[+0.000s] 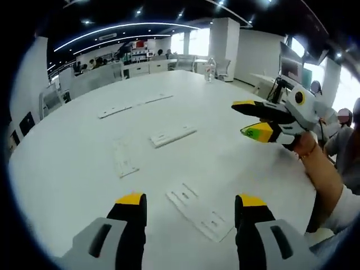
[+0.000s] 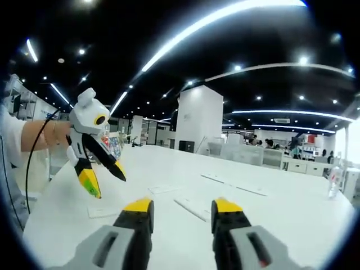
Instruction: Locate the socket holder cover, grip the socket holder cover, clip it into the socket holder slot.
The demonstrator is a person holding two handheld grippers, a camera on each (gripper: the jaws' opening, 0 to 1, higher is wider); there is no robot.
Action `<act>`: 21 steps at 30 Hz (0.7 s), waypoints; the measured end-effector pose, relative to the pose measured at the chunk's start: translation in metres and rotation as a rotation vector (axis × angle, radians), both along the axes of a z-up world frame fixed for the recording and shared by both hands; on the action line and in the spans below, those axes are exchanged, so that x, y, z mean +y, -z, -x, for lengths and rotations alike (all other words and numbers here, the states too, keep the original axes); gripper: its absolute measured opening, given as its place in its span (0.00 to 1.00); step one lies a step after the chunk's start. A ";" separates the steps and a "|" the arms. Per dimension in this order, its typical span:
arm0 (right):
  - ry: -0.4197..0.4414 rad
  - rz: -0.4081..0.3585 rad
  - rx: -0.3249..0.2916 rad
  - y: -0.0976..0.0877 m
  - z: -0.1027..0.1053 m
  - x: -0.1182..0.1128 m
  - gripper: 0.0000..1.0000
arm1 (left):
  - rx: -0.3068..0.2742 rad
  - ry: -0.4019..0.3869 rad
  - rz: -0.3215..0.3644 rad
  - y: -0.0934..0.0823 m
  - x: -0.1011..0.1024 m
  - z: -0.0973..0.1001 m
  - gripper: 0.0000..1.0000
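Several flat white plastic strips lie on the big white table [image 1: 73, 169]; I cannot tell which is the socket holder cover. The nearest strip with cutouts [image 1: 199, 211] lies just ahead of my left gripper [image 1: 190, 200], which hovers open with nothing in it. More strips lie further off: a short one [image 1: 173, 135], a long one [image 1: 124, 157] and a far pair [image 1: 115, 109]. My right gripper [image 1: 239, 118], held by a hand, hangs open in the air to the right. In the right gripper view my right gripper [image 2: 181, 205] is open above a strip [image 2: 191, 208], and the left gripper [image 2: 110, 185] hangs open.
A water bottle [image 1: 211, 70] stands at the table's far edge. Chairs [image 1: 50, 101] line the left side, and desks with seated people sit beyond. A monitor [image 1: 291, 67] stands at the right. A person's forearm [image 1: 323, 174] reaches over the table's right edge.
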State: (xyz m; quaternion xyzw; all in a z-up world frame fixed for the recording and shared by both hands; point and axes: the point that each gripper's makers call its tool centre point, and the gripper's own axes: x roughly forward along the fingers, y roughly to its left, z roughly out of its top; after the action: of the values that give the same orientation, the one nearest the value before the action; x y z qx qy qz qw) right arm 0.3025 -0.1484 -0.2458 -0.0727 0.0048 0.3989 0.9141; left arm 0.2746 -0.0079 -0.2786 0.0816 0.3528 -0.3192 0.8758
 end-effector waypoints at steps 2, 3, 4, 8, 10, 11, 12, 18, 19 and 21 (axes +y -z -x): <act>0.004 0.009 0.001 0.001 -0.001 0.000 0.42 | 0.023 -0.004 0.000 0.001 -0.001 -0.001 0.62; 0.006 0.014 0.002 0.002 -0.001 0.000 0.42 | 0.034 -0.007 -0.001 0.002 -0.001 -0.001 0.60; 0.006 0.016 0.001 0.002 -0.002 0.000 0.42 | 0.039 -0.009 -0.006 0.003 -0.001 -0.002 0.57; 0.001 0.012 -0.004 0.000 0.001 0.002 0.42 | 0.100 -0.015 -0.048 0.010 0.004 -0.001 0.56; 0.003 0.010 -0.007 -0.001 0.001 0.002 0.42 | 0.134 -0.028 -0.067 0.015 0.007 -0.001 0.57; 0.006 0.011 -0.005 0.000 0.000 0.001 0.42 | 0.150 -0.036 -0.087 0.019 0.010 -0.003 0.57; 0.009 0.015 -0.005 0.000 -0.001 0.001 0.42 | 0.161 -0.046 -0.099 0.021 0.012 -0.005 0.57; 0.001 0.027 -0.010 0.001 0.002 0.004 0.42 | 0.204 -0.067 -0.143 0.027 0.017 -0.014 0.53; 0.004 0.026 -0.009 0.001 0.002 0.004 0.42 | 0.208 -0.069 -0.145 0.026 0.017 -0.015 0.53; 0.009 0.023 -0.006 0.001 0.003 0.003 0.41 | 0.214 -0.069 -0.150 0.026 0.018 -0.013 0.53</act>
State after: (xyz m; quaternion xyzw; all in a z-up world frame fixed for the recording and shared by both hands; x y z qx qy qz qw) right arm 0.2998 -0.1456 -0.2472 -0.0845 0.0072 0.3945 0.9150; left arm 0.2871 0.0097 -0.3042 0.1002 0.4696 -0.2682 0.8351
